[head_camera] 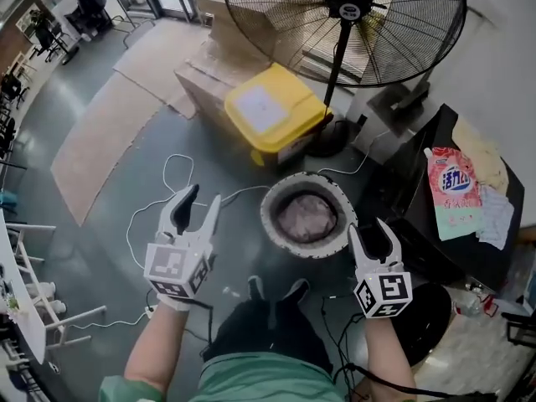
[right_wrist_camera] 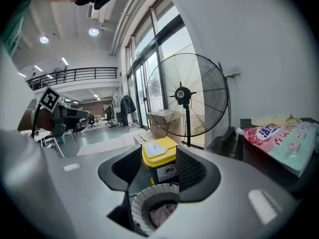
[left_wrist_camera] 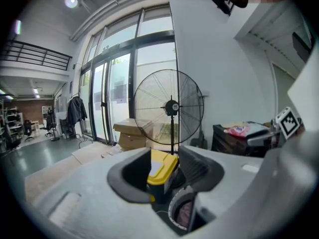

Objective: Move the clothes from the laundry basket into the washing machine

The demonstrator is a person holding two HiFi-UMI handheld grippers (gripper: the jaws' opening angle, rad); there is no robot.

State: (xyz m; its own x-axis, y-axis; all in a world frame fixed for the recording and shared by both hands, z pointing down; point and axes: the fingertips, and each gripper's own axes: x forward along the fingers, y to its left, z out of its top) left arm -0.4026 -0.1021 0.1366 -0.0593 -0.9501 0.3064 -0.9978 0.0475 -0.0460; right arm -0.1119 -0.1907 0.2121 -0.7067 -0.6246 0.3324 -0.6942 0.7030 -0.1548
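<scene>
A round white laundry basket (head_camera: pixel 267 217) stands on the grey floor in front of the person, with pinkish-grey clothes (head_camera: pixel 306 216) bunched inside. My left gripper (head_camera: pixel 203 196) hovers left of the basket, jaws open and empty. To the basket's right, my right gripper (head_camera: pixel 373 229) also stands open with nothing held. In the left gripper view the left gripper (left_wrist_camera: pixel 164 172) frames the basket (left_wrist_camera: pixel 174 210) low down. The right gripper (right_wrist_camera: pixel 154 171) looks down onto the basket (right_wrist_camera: pixel 139 203) and the clothes (right_wrist_camera: pixel 160 214). I cannot pick out a washing machine with certainty.
A yellow-lidded bin (head_camera: pixel 270 110) sits just beyond the basket, with a large pedestal fan (head_camera: pixel 345 23) and cardboard boxes (head_camera: pixel 219 61) behind. A black unit (head_camera: pixel 427 224) at right carries a detergent bag (head_camera: pixel 452 193). Cables (head_camera: pixel 167 195) trail over the floor. A white rack (head_camera: pixel 25 300) stands left.
</scene>
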